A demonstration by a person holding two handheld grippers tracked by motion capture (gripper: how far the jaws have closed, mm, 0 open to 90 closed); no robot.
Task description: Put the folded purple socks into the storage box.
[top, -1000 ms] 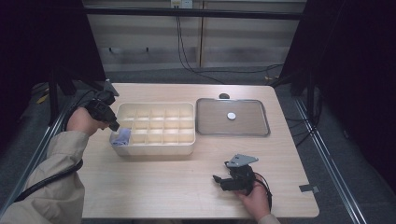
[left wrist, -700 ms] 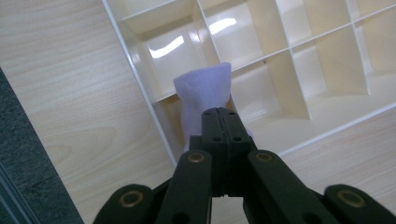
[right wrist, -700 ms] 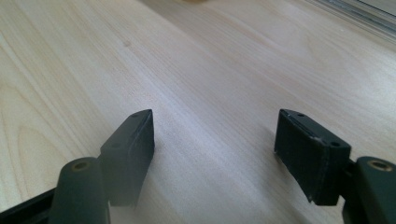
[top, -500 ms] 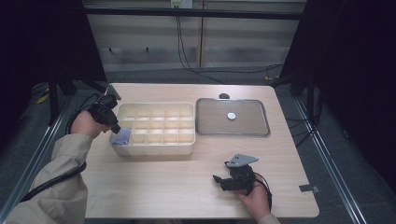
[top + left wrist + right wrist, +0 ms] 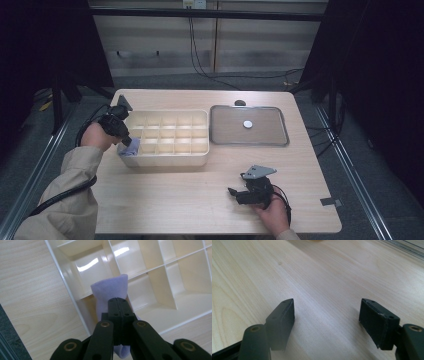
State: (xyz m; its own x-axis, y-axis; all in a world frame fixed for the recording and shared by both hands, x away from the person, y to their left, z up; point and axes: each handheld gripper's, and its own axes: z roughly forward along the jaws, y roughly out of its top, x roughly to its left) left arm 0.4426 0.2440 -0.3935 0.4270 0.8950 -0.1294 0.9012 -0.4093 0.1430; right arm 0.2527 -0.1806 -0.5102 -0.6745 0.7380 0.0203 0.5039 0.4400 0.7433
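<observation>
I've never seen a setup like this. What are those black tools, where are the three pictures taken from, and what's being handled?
A person sits at a wooden table with a hand-held two-jaw tool in each hand. One camera looks down from above; one rides on each tool, looking along its jaws. On the table lie a cream divided organiser box and a grey tray with a small white disc. The left gripper is shut on a folded lavender cloth, over the box's corner compartment. The right gripper rests open on the table.
</observation>
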